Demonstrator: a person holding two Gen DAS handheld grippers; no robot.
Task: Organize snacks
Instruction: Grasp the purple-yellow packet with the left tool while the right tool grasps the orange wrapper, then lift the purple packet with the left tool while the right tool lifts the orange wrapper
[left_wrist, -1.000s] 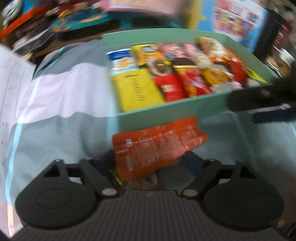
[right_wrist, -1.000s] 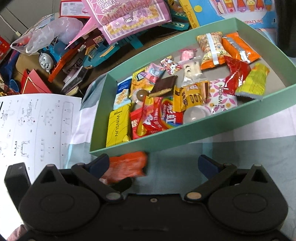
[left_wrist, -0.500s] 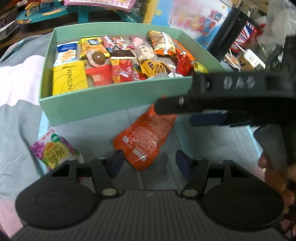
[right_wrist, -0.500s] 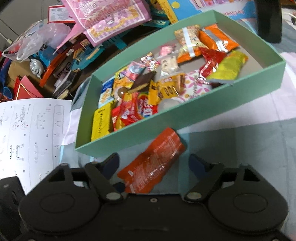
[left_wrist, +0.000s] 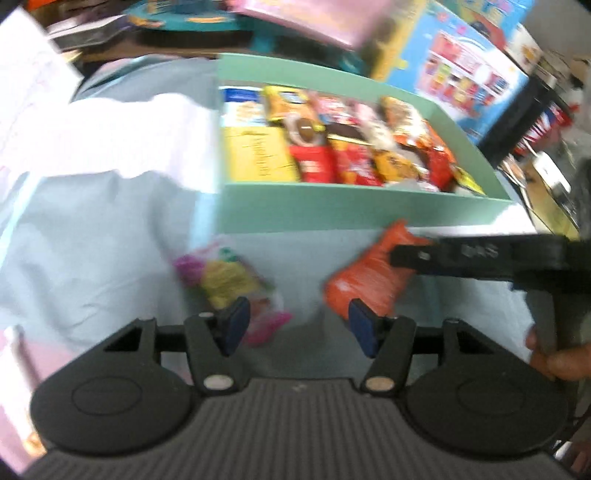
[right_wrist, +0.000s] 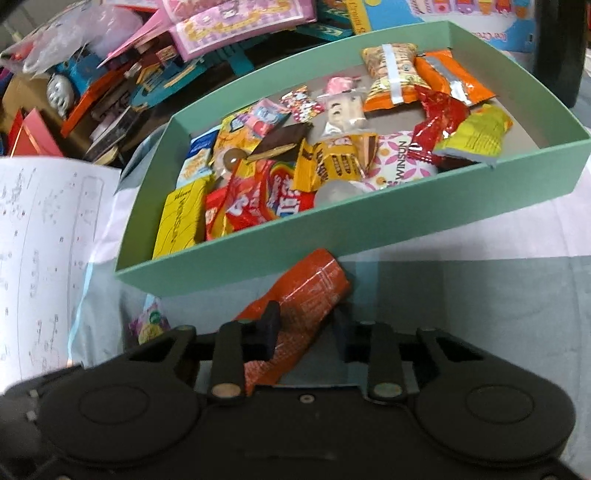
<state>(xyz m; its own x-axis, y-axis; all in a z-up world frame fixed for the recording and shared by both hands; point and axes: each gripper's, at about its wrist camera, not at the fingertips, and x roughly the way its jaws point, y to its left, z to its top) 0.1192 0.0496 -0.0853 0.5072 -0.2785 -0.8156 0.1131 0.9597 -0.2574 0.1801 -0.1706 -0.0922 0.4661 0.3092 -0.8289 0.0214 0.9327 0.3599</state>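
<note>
1. Right wrist view: the right gripper (right_wrist: 306, 332) has just been closing, and its fingers (right_wrist: 269, 326) now sit clamped on the orange snack packet (right_wrist: 306, 291), which runs between them.
2. That orange snack packet is a long, glossy foil pouch with fine white print and a boxed panel on its face; it is creased where it is pinched.
3. Its far end lies tilted toward the mint-green box (right_wrist: 258, 254), just beside the box's near wall and outside it, over a pale blue cloth (right_wrist: 461, 295).
4. Inside the box lies a jumble of wrapped snacks: a yellow packet (right_wrist: 181, 221) at the near left corner, red and rainbow-coloured bags in the middle, orange and yellow-green ones at the far right.
5. Left wrist view, blurred: the left gripper (left_wrist: 295, 326) has its blue-padded fingers (left_wrist: 236, 325) apart with nothing between them.
6. Just beyond the left finger, a small purple-and-yellow packet (left_wrist: 225, 280) lies flat on the cloth, in front of the box.
7. A printed white sheet (right_wrist: 40, 258) lies left of the box, and toy boxes are piled behind it.
</note>
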